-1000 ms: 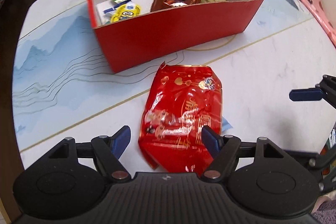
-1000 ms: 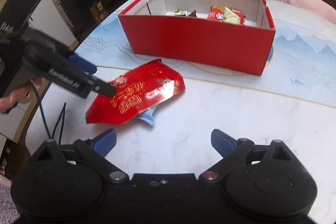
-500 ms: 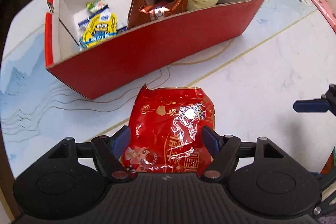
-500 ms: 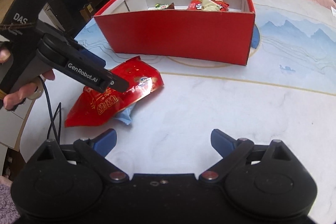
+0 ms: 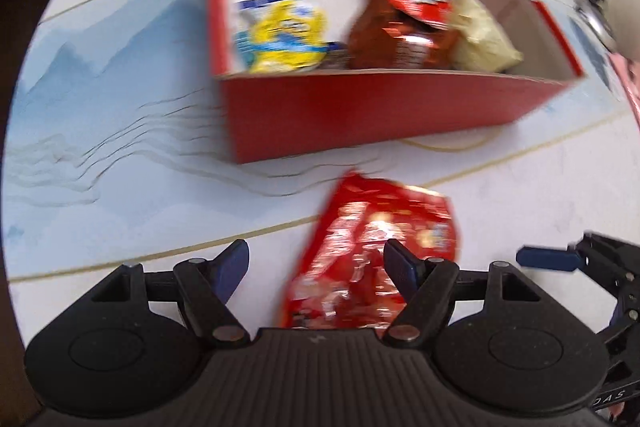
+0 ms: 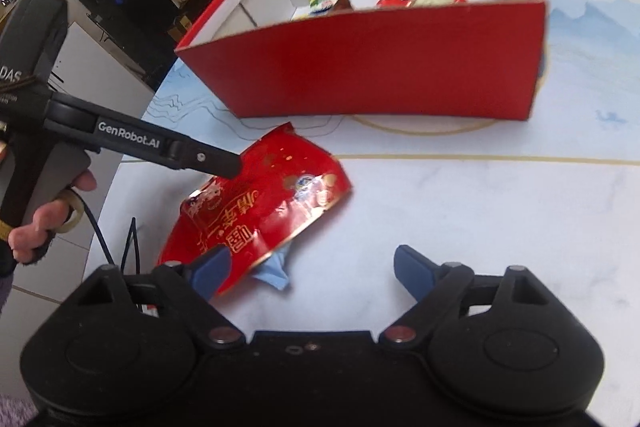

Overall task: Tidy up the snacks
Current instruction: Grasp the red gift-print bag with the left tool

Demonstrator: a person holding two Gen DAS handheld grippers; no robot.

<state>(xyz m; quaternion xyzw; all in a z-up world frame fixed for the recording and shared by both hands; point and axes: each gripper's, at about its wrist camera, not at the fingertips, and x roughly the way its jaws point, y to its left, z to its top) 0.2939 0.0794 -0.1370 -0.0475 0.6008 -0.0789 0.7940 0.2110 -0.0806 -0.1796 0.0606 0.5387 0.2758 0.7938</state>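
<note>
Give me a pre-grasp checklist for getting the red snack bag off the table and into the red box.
1. Red snack bag lies flat on the table: ok.
2. Left hand-held gripper open over the bag: ok.
3. Bag centred between its fingers: not ok, sits toward one finger.
4. Right hand-held gripper empty, jaws closing: ok.
5. Red box has free space: ok.
6. Blue scrap under the bag clear of the grasp: cannot tell.

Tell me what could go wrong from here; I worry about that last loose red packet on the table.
The left gripper sits off-centre: the red packet lies under one finger only, so closing may pinch just an edge and let the glossy foil slip. The right gripper is closing on bare table beside the packet and might nudge it aside. The red box wall stands close ahead; a dangling packet could catch on it.
</note>
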